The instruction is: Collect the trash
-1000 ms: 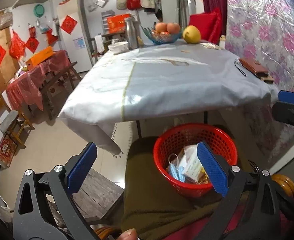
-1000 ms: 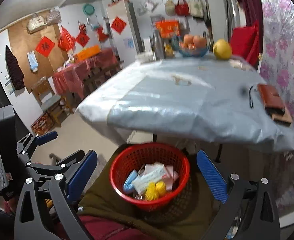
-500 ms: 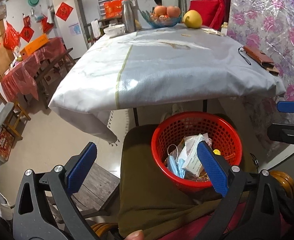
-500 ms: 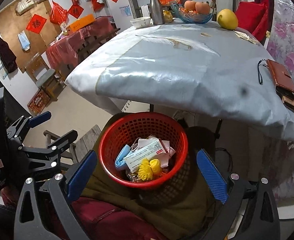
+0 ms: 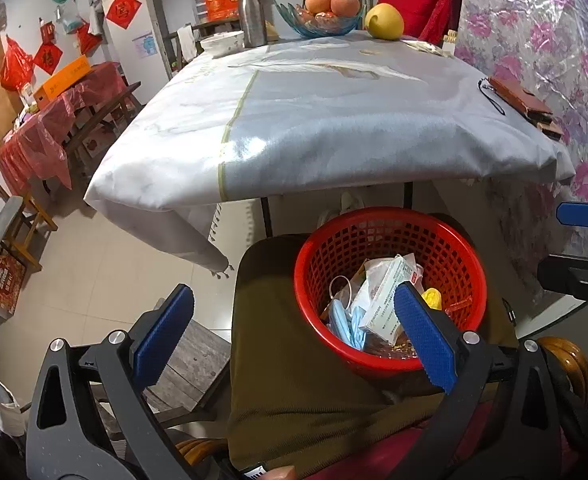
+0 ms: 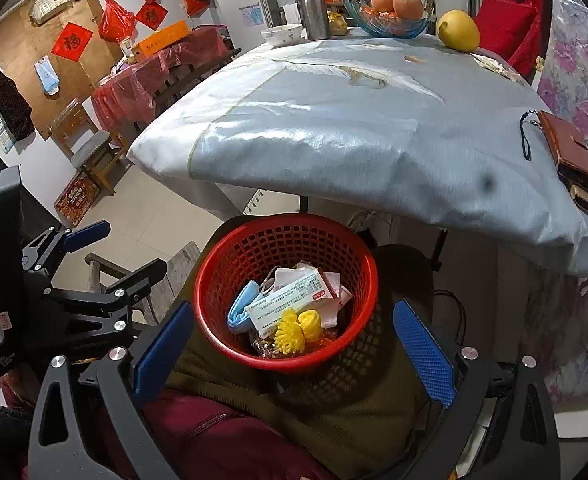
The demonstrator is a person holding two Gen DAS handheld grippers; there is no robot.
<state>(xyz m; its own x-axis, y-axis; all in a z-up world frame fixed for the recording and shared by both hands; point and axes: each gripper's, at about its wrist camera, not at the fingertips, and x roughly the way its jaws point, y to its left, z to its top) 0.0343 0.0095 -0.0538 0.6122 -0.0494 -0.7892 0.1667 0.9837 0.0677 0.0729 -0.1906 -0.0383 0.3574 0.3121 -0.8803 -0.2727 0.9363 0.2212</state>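
A red mesh basket [image 5: 390,240] [image 6: 285,240] rests on my lap in olive trousers, in front of the table. It holds a white medicine box [image 6: 289,300], blue face masks [image 6: 239,312], yellow crumpled pieces [image 6: 298,330] and wrappers. My left gripper [image 5: 294,336] is open and empty, above the lap with its right finger over the basket's near rim. My right gripper [image 6: 294,344] is open and empty, straddling the basket's near side. The left gripper shows at the left of the right wrist view [image 6: 93,264].
A table with a pale cloth [image 5: 334,120] stands just beyond the basket. On it are a brown wallet [image 6: 566,148], a fruit bowl [image 6: 390,20], a yellow fruit [image 6: 458,30], a steel flask [image 6: 314,12] and a white bowl [image 6: 281,34]. A wooden stool [image 5: 189,364] is at lower left.
Both views have tilted down and drawn nearer the basket, which now sits larger and more central. Both grippers stay open and empty.
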